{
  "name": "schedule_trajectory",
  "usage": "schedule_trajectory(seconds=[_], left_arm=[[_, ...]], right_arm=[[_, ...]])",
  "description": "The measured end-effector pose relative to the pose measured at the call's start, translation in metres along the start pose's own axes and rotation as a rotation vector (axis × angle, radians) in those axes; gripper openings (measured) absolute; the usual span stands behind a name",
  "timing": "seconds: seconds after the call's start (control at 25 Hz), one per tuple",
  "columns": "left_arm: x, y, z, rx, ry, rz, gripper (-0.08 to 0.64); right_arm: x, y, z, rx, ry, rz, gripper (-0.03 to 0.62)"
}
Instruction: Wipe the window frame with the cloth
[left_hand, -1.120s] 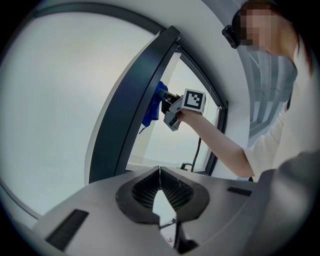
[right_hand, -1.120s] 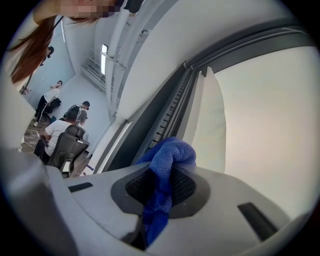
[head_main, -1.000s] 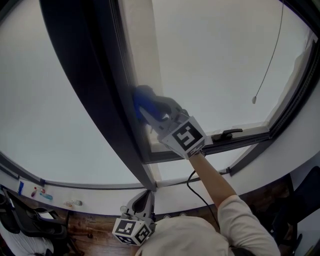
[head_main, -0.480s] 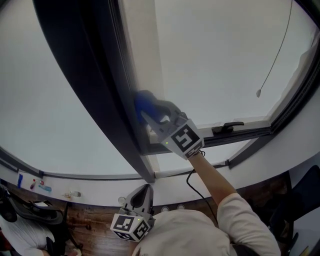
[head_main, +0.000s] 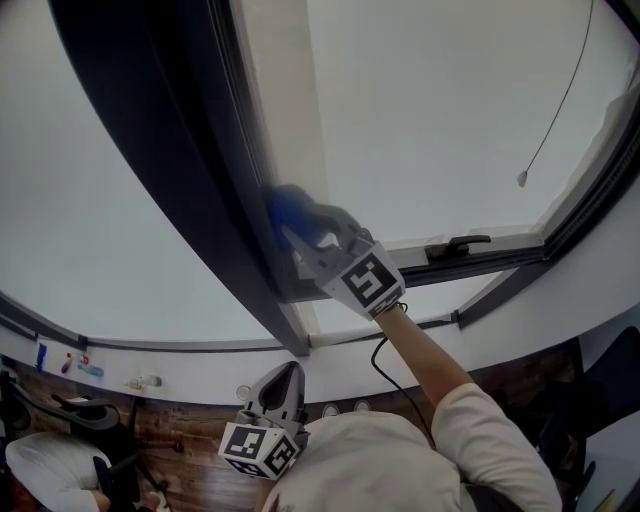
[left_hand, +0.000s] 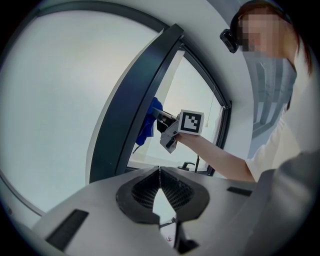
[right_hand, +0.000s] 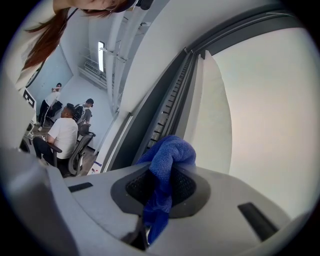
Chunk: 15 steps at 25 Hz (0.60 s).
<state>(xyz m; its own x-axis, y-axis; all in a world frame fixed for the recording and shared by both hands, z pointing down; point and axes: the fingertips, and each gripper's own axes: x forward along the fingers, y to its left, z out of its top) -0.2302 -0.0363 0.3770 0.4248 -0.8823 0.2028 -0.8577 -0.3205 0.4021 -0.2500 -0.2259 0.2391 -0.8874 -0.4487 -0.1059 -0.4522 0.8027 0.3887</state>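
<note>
Window glass fills our view, with the dark window frame (head_main: 190, 180) slanting up across it.
We see the blue cloth (right_hand: 168, 159) pinched between the jaws of our right hand-held gripper (head_main: 297, 237) and pressed against the frame's inner edge, just beside the pale pane. Our left hand-held gripper (left_hand: 160, 172) hangs low near the sill, well apart from the cloth, its jaws closed together on nothing.

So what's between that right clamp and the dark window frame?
The blue cloth, pinched in the right gripper, bunched against the window frame; clearest in the right gripper view.
</note>
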Motion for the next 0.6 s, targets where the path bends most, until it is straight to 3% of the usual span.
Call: schedule_trajectory(seconds=[0.6], left_arm=[[0.005,0.000,0.001,-0.002,-0.005,0.001,0.011]], right_arm=[[-0.004,0.010,-0.030,0.004,0.065,0.010,0.046]])
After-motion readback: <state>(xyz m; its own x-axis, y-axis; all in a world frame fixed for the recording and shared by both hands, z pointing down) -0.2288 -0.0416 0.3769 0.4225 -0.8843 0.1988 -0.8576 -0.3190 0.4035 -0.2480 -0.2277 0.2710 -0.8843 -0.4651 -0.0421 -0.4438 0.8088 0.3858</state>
